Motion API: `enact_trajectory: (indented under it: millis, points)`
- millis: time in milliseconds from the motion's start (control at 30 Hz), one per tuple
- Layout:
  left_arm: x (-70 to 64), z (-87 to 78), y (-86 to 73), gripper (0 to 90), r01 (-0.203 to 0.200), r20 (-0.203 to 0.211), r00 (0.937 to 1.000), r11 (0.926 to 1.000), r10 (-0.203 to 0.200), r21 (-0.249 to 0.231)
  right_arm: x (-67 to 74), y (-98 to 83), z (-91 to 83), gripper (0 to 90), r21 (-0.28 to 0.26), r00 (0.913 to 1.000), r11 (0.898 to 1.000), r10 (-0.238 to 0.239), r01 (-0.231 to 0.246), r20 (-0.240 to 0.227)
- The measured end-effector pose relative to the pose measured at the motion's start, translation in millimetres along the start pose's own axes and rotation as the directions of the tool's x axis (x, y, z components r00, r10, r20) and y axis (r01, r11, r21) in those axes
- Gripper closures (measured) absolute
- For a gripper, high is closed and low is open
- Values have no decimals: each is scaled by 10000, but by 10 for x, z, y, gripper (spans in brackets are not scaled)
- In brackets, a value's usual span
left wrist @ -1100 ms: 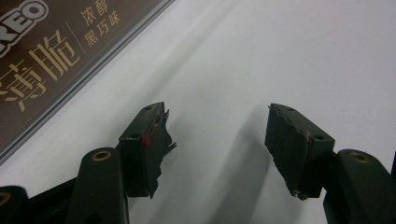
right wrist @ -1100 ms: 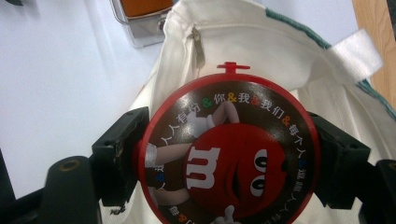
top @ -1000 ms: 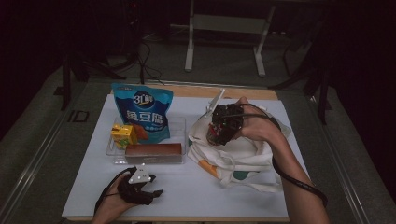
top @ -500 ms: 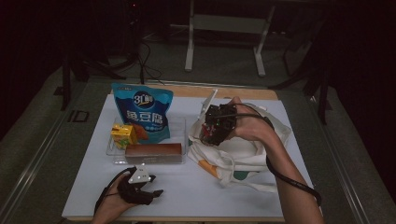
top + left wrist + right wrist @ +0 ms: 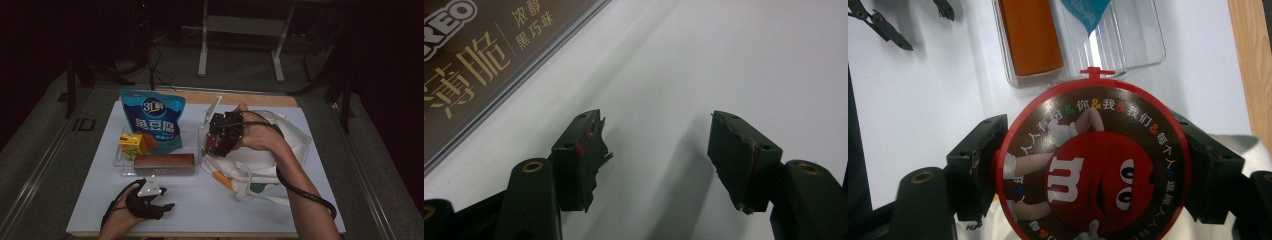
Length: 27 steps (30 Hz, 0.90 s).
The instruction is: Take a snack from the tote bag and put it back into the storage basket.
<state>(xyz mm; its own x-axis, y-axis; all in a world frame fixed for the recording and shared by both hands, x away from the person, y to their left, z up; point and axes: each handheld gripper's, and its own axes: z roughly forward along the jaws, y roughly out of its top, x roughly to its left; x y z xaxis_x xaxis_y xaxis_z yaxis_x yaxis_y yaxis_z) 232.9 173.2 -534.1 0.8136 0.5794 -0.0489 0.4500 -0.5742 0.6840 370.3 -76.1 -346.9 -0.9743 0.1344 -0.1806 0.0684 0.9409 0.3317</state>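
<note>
Okay, my left gripper rests near-left on the table, jaws apart, nothing between. Tray sits mid-left with the brown box. Right of it, my right gripper clamps a round candy tin over the white bag.

From above the near edge we look forward and down across the whole surface. The left tongs' camera skims the surface closely; the right tongs' camera looks down from higher — sharing the clear tray with our high view.
</note>
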Motion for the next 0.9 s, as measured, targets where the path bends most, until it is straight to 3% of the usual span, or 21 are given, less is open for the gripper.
enact_trajectory:
  millis: [900]
  points:
    - [0,-1,-3,387,42,20,10000,10000,-42,-27,90,281,68,234,-292,9984,9981,-546,541,-151]
